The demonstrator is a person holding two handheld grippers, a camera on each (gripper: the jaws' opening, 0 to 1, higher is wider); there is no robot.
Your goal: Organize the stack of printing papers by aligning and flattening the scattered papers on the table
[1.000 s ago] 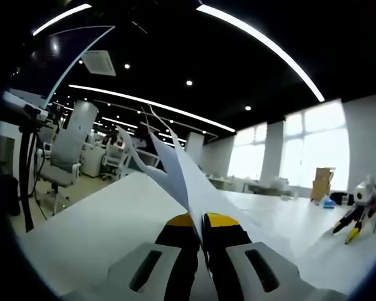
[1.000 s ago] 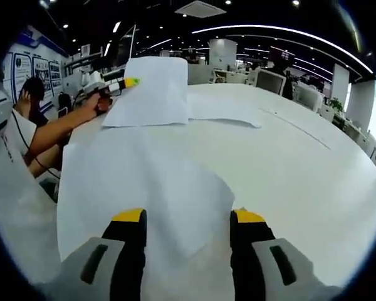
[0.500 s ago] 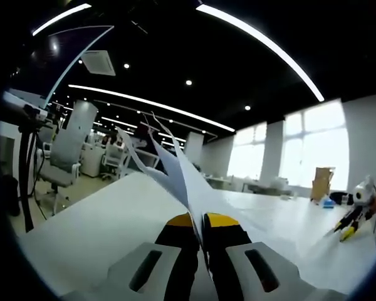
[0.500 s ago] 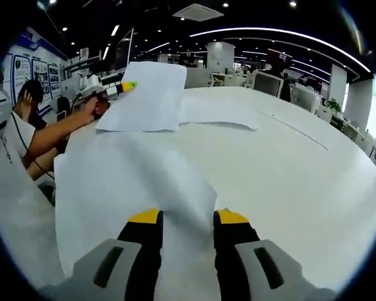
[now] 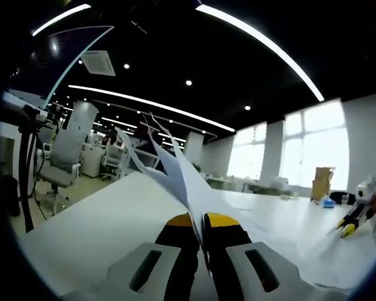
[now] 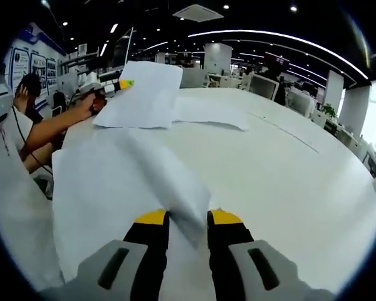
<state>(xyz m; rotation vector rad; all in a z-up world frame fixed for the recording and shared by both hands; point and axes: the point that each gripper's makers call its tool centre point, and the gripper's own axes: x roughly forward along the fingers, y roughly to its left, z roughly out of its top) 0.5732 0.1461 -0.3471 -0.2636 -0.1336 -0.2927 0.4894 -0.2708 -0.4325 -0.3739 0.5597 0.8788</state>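
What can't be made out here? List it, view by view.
- Left gripper view: how many sheets of paper the left tool grips; they overlap edge-on.
- Left gripper view: the right tool at the picture's right edge is too small to show its grip.
- Right gripper view: whether the right tool has pinched the near sheet; the raised fold hides the contact.
- Right gripper view: the left tool is tiny behind the far sheets.
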